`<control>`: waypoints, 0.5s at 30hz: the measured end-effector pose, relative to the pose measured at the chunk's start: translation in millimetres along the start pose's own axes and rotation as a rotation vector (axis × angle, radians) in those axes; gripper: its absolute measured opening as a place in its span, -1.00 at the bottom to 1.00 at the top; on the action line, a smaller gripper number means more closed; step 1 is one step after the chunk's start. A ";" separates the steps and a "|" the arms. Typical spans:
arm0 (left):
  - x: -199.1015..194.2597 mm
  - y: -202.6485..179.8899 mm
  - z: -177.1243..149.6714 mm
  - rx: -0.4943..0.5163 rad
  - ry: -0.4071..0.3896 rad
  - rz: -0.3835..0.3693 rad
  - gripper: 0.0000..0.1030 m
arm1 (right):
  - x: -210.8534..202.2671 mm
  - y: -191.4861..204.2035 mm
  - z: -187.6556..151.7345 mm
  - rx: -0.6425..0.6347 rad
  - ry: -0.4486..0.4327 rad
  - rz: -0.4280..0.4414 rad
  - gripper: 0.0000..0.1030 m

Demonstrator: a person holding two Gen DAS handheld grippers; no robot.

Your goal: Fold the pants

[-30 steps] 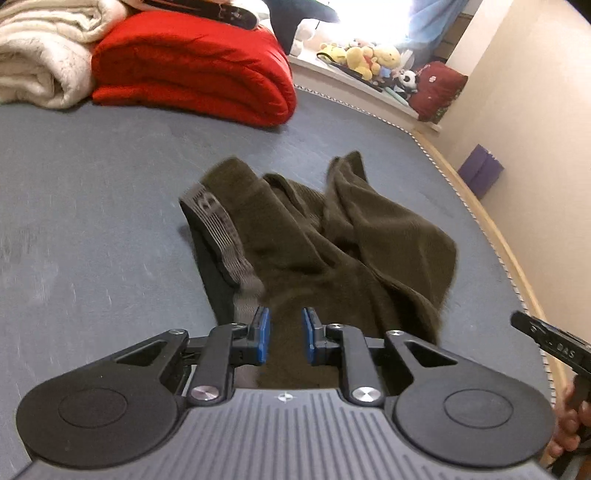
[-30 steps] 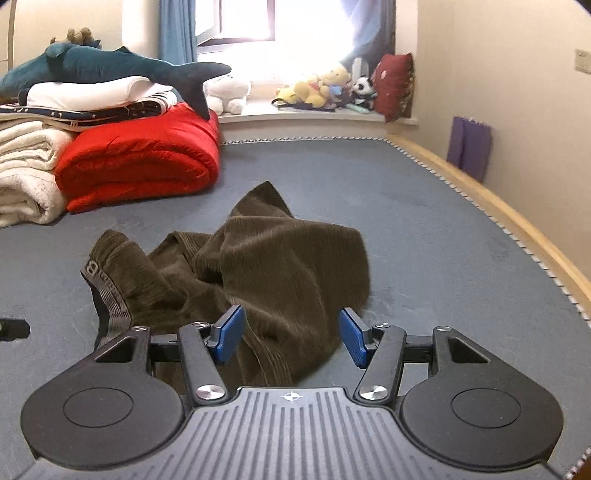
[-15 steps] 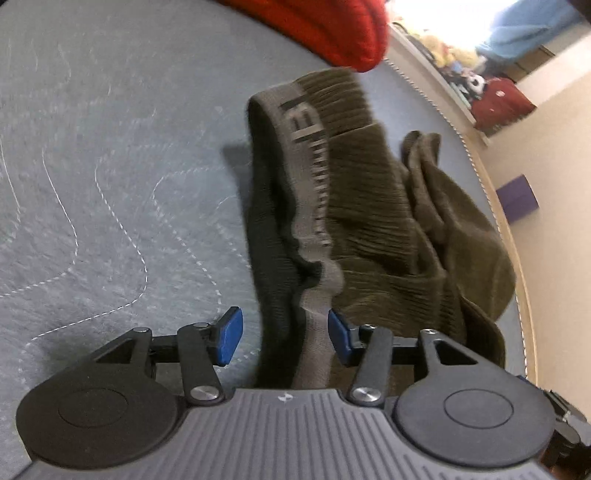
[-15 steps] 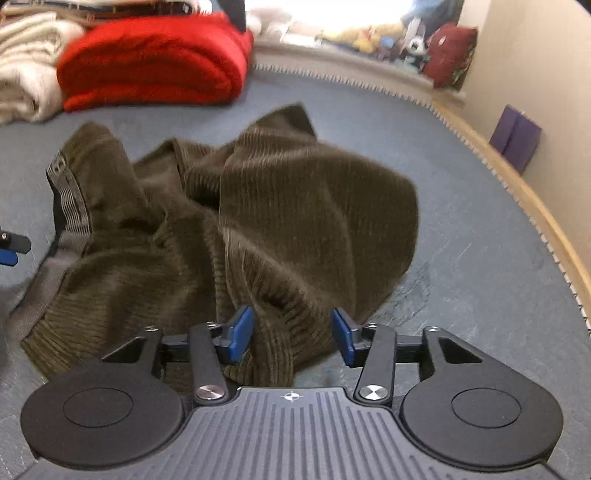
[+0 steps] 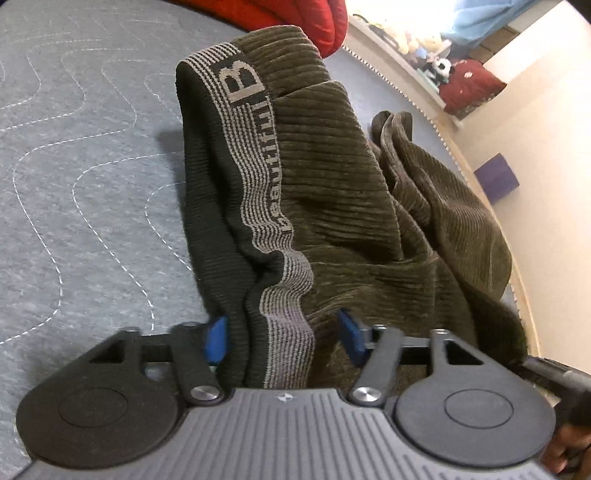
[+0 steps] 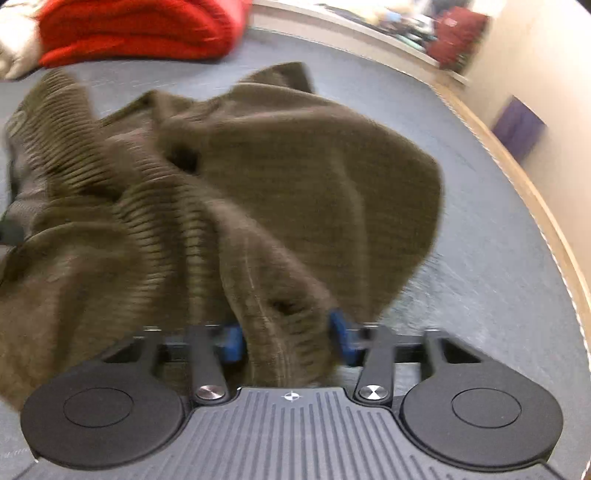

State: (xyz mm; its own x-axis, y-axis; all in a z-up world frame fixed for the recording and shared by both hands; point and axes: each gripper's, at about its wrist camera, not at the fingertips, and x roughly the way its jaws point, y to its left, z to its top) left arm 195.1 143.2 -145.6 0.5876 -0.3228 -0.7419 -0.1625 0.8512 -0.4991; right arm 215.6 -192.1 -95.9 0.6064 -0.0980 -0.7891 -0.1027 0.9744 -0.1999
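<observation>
Dark olive corduroy pants lie crumpled on the grey quilted bed. Their striped grey waistband, with a large letter B, runs down into my left gripper. Its jaws are closing around the waistband; the left blue pad touches cloth, while the right pad stands a little off the band. In the right wrist view, my right gripper is closing on a raised fold of the pants, and the cloth fills the gap between both pads.
A folded red quilt and a cream blanket lie at the far side of the bed. A wooden bed edge and wall run along the right, with a purple box. A hand shows at the lower right.
Both grippers dropped toward the pants and came in close. The left one opened, took in the waistband and began narrowing. The right one narrowed onto a fold of cloth.
</observation>
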 end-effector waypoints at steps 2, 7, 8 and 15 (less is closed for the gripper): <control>-2.1 2.4 4.0 -0.006 0.021 0.021 -0.49 | -5.4 -39.0 3.1 0.213 0.006 0.028 -0.69; -40.0 -6.3 12.9 -0.025 0.007 -0.022 -0.70 | -30.5 -104.6 -7.6 0.514 -0.034 0.068 -0.85; -53.7 -10.0 14.4 -0.034 -0.003 -0.024 -0.71 | -37.1 -112.6 -12.6 0.546 -0.035 0.076 -0.85; -156.6 -7.3 18.5 0.034 -0.052 0.058 -0.75 | -63.8 -75.6 -44.8 0.374 0.134 0.303 -0.86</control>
State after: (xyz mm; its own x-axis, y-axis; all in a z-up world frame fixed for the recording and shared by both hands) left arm 118.9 195.2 -17.5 0.6187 -0.2511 -0.7444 -0.1709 0.8818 -0.4395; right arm 149.3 -268.5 -56.4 0.4840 0.1998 -0.8520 0.0460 0.9664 0.2528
